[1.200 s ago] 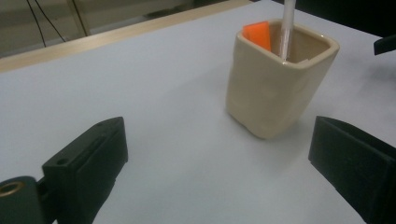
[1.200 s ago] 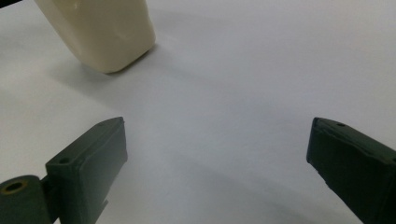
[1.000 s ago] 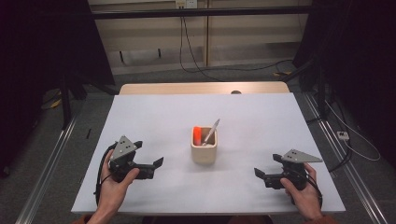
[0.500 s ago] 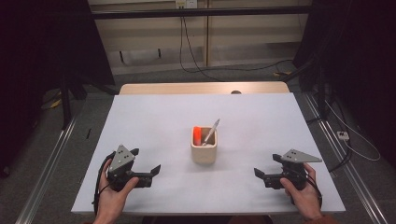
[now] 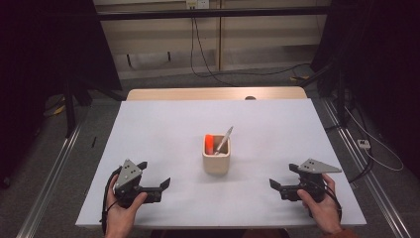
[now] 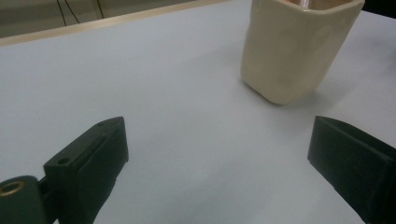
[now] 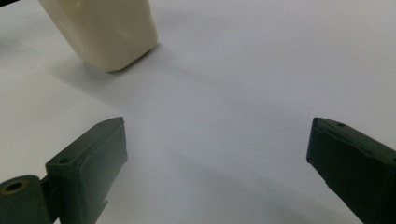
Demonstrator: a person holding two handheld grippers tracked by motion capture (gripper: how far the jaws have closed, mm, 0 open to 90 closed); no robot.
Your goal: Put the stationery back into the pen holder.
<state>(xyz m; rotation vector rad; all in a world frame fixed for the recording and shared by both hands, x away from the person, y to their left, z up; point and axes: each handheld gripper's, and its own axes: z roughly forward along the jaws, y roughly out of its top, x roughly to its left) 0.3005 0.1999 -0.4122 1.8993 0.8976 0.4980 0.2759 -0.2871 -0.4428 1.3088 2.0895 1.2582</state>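
Observation:
A cream cup (image 5: 216,159) stands mid-table, holding an orange marker (image 5: 210,143) and a silver pen (image 5: 224,140) that leans to the right. My left gripper (image 5: 154,174) rests low at the near left, held by a hand, open with nothing between its jaws. In the left gripper view the cup (image 6: 299,46) sits ahead to the upper right of the open left gripper (image 6: 219,154). My right gripper (image 5: 283,176) is at the near right, also open and empty. The right gripper view has the cup (image 7: 105,30) at upper left, beyond the open right gripper (image 7: 217,158).
The white table (image 5: 163,124) has a wooden strip (image 5: 213,93) along its far edge. Metal rails (image 5: 54,168) run along both sides on the floor. Cables (image 5: 376,148) lie on the floor at the right, with dark stands at the back.
My left gripper has drawn back a little toward the near edge of the table and settled lower. The right gripper and the cup have stayed put.

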